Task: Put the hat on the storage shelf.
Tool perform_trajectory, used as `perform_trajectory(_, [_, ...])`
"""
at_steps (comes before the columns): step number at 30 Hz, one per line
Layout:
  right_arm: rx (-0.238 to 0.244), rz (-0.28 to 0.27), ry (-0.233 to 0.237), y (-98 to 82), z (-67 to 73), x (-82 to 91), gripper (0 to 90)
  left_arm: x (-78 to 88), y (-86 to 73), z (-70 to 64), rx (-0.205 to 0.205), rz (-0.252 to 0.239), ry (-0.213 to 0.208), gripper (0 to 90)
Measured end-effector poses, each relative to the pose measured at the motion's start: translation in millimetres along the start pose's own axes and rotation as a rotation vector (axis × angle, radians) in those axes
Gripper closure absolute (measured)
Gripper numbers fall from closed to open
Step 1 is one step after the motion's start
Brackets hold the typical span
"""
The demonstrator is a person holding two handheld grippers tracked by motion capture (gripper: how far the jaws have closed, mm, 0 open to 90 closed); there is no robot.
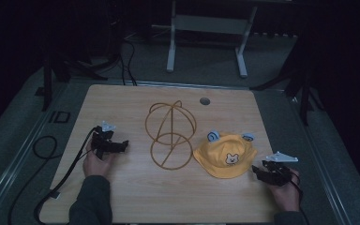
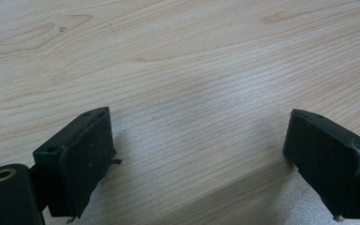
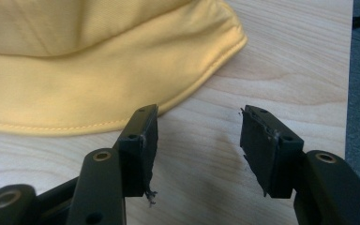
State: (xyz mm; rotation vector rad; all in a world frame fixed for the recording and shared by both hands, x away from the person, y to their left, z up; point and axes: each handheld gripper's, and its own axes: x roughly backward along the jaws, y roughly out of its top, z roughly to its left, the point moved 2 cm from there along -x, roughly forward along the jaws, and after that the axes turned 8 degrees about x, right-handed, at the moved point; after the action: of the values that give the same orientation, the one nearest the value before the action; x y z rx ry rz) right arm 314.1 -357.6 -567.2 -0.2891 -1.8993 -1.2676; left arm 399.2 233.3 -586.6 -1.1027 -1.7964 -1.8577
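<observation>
A yellow child's hat [image 1: 226,157] with a bear patch and two blue ears lies on the wooden table [image 1: 122,197], right of centre. A gold wire hat stand [image 1: 170,133] sits in the middle. My right gripper [image 1: 258,173] rests by the hat's right brim, open, nothing between its jaws. In the right gripper view the hat's brim [image 3: 89,93] lies just beyond the fingertips [image 3: 145,136], apart from them. My left gripper [image 1: 122,145] rests on the table at the left, open and wide. In the left gripper view its pads [image 2: 82,154] frame bare wood.
A round cable hole [image 1: 205,101] is near the table's far edge. Black cables [image 1: 47,150] trail off the left side. A white frame's legs [image 1: 171,56] stand on the floor beyond the table. The table's right edge [image 3: 349,93] is close to my right gripper.
</observation>
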Motion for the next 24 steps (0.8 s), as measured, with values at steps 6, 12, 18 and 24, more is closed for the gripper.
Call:
perform_trajectory(6, [0.064, 0.005, 0.022, 12.1, -0.7, 16.2, 48.0, 0.0, 0.1, 0.1, 0.002, -0.001, 0.001, 9.1])
perform_trajectory(12, [0.095, 0.020, 0.061, 24.4, 2.8, 28.0, 47.9, 0.0, 0.1, 0.0, 0.001, -0.001, 0.001, 9.1])
perform_trajectory(18, [0.157, 0.041, 0.100, 38.1, 9.2, 40.6, 47.8, 0.0, 0.0, 0.0, 0.002, -0.001, 0.001, 9.1])
perform_trajectory(24, [0.231, 0.075, 0.151, 50.0, 12.1, 48.5, 48.6, -0.1, 0.0, -0.2, 0.005, -0.003, 0.000, 9.1])
